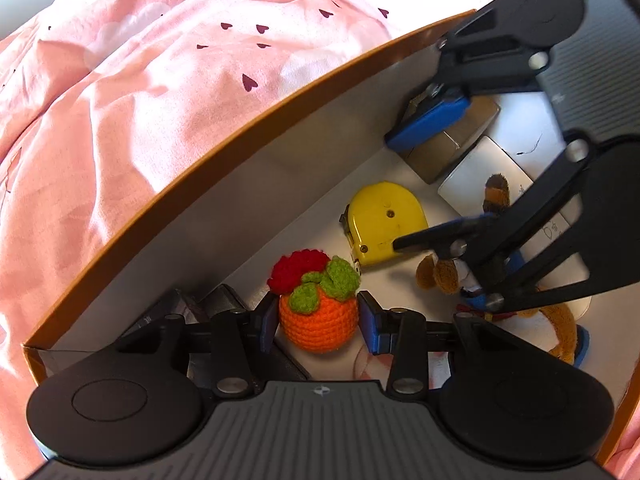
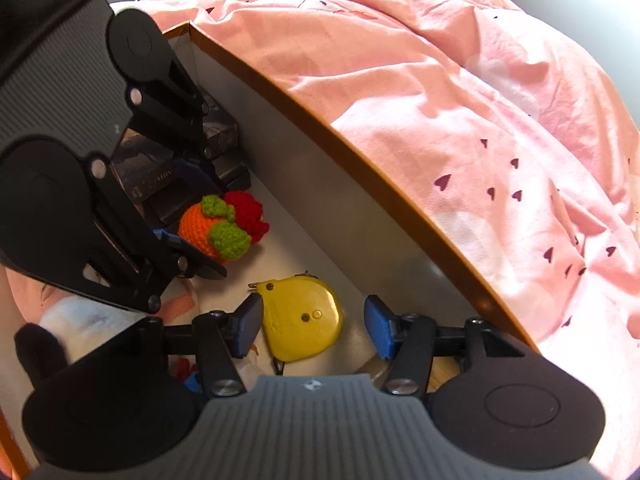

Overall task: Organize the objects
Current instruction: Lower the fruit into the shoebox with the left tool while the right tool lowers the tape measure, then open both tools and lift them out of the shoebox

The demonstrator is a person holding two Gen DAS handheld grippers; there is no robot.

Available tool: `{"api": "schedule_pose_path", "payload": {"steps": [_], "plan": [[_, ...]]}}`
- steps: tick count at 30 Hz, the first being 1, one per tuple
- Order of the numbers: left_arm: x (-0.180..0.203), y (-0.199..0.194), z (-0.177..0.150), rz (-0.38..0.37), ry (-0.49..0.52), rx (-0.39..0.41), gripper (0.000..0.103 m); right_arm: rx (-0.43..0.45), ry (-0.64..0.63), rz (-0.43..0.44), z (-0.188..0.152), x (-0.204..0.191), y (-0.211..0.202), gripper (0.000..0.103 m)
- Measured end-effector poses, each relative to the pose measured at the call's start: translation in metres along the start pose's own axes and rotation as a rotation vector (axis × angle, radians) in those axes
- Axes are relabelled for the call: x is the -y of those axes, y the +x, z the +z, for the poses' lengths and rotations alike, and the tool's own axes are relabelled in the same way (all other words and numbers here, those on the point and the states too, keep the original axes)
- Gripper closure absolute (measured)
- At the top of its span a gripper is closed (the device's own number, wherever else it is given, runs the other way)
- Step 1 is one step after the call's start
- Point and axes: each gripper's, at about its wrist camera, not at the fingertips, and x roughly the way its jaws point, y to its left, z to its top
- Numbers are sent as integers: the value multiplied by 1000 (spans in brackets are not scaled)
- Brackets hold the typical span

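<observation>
While my left wrist camera looks down into the box [image 1: 224,184], an orange-rimmed carton with pale walls resting on pink bedding [image 1: 140,92], I log: left gripper [image 1: 319,322], blue pads to either side of the crocheted orange [image 1: 318,320], very close to it, contact not certain; yellow tape measure [image 1: 382,222] lying flat just beyond; brown plush toy [image 1: 444,276] to its right, partly behind the right gripper [image 1: 440,168], whose fingers stand apart over that end of the box; a tan block [image 1: 452,148] and a white card [image 1: 480,176] at the far corner, shown only in this view.

From the right wrist camera I log: right gripper [image 2: 312,322], jaws parted, the tape measure [image 2: 304,320] lying between them, nearer the left pad, the right pad clear of it; crocheted orange [image 2: 218,226] farther along the same wall, the left gripper [image 2: 200,220] around it; dark boxes [image 2: 180,168] stacked in the corner behind, clearest here; a white soft toy [image 2: 88,320] with a dark part at lower left, seen only here.
</observation>
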Motion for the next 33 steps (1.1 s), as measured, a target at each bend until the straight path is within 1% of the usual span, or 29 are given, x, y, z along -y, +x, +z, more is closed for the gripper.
{"api": "schedule_pose_path", "payload": {"steps": [2, 5, 7, 8, 10, 14, 16, 18, 21, 22, 23, 24, 26, 27, 28, 29, 31, 33], "plan": [[0, 0, -3, -6, -13, 0, 53, 8, 13, -5, -3, -1, -7, 45], [2, -3, -8, 13, -25, 11, 43, 18, 11, -17, -6, -5, -16, 45], [3, -11, -13, 27, -37, 35, 42, 27, 8, -28, -8, -10, -22, 45], [3, -16, -16, 27, -47, 47, 40, 32, 11, -34, -9, -12, -26, 44], [4, -31, -23, 25, -68, 82, 40, 44, 22, -44, -10, -15, -34, 44], [11, -71, -43, 69, -122, 186, 40, 83, 66, -62, -15, -21, -57, 44], [18, -94, -51, 110, -163, 242, 40, 105, 99, -76, -18, -25, -73, 44], [26, -115, -60, 171, -199, 298, 39, 131, 124, -89, -23, -31, -90, 44], [49, -147, -75, 235, -224, 393, 38, 166, 161, -104, -30, -43, -117, 44], [61, -155, -71, 255, -239, 421, 38, 180, 175, -111, -33, -49, -127, 43], [66, -163, -73, 271, -256, 452, 36, 192, 189, -121, -36, -54, -137, 38], [73, -172, -78, 286, -278, 483, 32, 209, 201, -131, -41, -60, -147, 37], [83, -182, -84, 301, -327, 539, 28, 250, 227, -142, -42, -67, -163, 36], [89, -188, -91, 303, -350, 567, 27, 272, 244, -143, -45, -70, -172, 36], [93, -194, -96, 305, -374, 587, 27, 293, 261, -141, -47, -72, -181, 30], [98, -198, -102, 308, -393, 604, 24, 315, 280, -138, -53, -81, -190, 24], [104, -201, -112, 313, -428, 634, 21, 353, 316, -147, -62, -91, -202, 23], [110, -204, -124, 335, -464, 661, 21, 387, 344, -182, -70, -99, -212, 21]]}}
